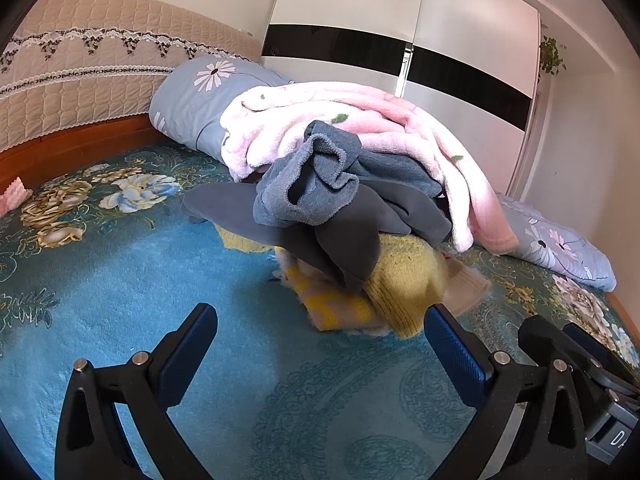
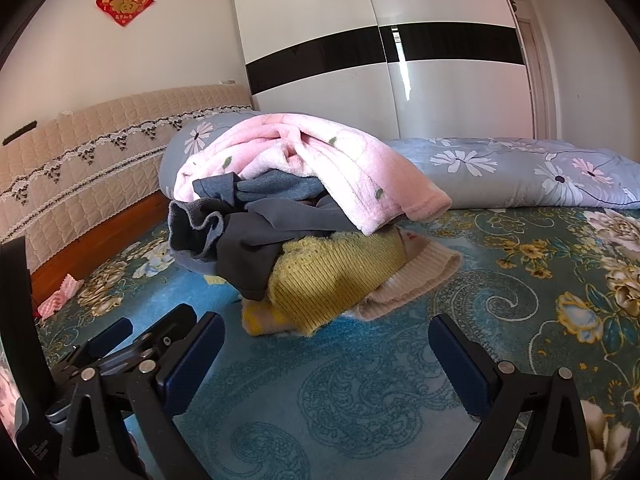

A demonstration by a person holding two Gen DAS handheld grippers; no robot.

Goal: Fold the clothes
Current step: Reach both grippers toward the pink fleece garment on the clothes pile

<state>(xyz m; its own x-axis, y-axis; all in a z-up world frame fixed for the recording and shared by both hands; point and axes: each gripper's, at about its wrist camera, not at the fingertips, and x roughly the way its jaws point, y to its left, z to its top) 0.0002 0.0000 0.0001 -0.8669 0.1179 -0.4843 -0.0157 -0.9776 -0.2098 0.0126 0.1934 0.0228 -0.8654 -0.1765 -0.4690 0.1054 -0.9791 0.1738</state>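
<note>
A heap of clothes lies on the blue floral bedspread (image 1: pixel 120 272). A blue-grey knit (image 1: pixel 316 184) is on top, a dark grey garment (image 1: pixel 348 236) under it, and a yellow knit sweater (image 1: pixel 404 280) and a beige piece (image 1: pixel 464 288) at the bottom. The same heap shows in the right wrist view, with the yellow sweater (image 2: pixel 332 276) in front. My left gripper (image 1: pixel 320 344) is open and empty, just short of the heap. My right gripper (image 2: pixel 326 348) is open and empty, also just short of it. The right gripper shows at the left view's right edge (image 1: pixel 576 356).
A pink fleece blanket (image 1: pixel 360 120) drapes over the heap's back. A grey floral quilt (image 2: pixel 520 172) lies behind. A quilted headboard (image 1: pixel 80 72) stands at the left, a white wardrobe (image 2: pixel 380 64) behind. A small pink cloth (image 2: pixel 60 292) lies near the headboard.
</note>
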